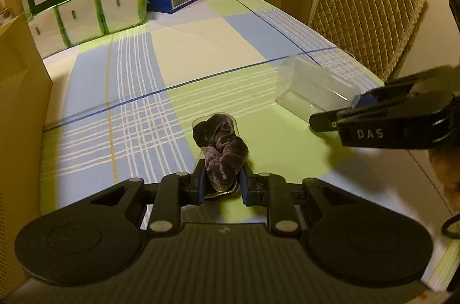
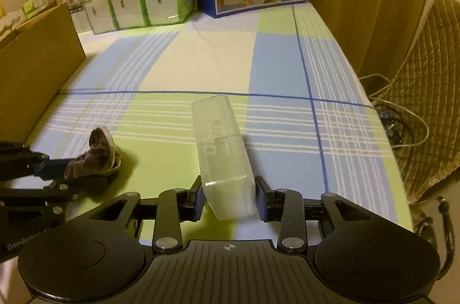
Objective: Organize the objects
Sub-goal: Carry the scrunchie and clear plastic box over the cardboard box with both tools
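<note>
Left wrist view: left gripper (image 1: 221,184) pinches a purple velvet scrunchie (image 1: 220,150) low over the checked bench (image 1: 201,57); the right gripper (image 1: 342,117) enters from the right holding a clear plastic box (image 1: 312,90). Right wrist view: right gripper (image 2: 228,196) clamps the clear plastic box (image 2: 222,151) at its near end, box tilted; scrunchie (image 2: 92,157) held at left, well apart.
</note>
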A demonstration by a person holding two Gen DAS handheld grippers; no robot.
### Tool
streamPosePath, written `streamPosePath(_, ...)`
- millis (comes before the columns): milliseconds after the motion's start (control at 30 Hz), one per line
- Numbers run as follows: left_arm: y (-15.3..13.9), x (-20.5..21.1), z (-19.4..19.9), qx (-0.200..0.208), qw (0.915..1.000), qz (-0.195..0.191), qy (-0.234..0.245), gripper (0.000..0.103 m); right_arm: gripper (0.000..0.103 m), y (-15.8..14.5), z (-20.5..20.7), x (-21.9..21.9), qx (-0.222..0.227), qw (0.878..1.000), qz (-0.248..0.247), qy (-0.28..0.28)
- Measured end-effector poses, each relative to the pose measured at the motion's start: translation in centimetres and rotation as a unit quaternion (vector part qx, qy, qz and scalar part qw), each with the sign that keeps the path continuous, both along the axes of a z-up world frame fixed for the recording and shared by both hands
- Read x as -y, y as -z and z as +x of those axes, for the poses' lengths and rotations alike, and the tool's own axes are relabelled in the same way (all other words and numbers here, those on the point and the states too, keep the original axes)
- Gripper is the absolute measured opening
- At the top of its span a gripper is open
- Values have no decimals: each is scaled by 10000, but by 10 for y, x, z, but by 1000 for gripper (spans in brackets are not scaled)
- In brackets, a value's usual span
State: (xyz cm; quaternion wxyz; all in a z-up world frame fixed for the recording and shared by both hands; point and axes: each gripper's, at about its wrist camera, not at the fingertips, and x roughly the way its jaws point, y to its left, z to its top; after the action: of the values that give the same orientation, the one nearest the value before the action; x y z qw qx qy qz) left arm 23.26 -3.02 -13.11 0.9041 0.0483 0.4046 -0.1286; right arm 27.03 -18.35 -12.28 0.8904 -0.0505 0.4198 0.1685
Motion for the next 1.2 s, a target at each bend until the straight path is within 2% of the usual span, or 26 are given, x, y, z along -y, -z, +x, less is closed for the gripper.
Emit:
streamPosePath(200, 0, -1, 1, 13, 9999, -80, -71, 19, 40, -1, 2, -14, 522, 9976, -353, -292)
streamPosePath(367, 0, -3, 4, -5, 9998, -147, -107, 19, 38, 4, 9, -15, 420, 9983, -273, -299)
streamPosePath(400, 0, -3, 4, -6, 9998, -144, -100, 19, 30, 3, 9, -15, 427, 9984, -247, -280)
streamPosePath(433, 0, -3, 4, -6, 9999, -132, -93, 19, 29, 2, 9, -15, 423, 9985, -229, -260)
streamPosePath(700, -17, -3, -3, 140, 9999, -52, -9, 19, 28, -11, -6, -8, 360, 9993, -32, 58)
streamPosePath(867, -45, -11, -23, 245, 9993, -247, -119, 19, 28, -34, -40, 0, 276, 9976, 379, 503)
streamPosePath(1200, -108, -17, -102, 427, 9987, -237, -144, 19, 28, -102, -130, 8, 447, 9934, 857, 618)
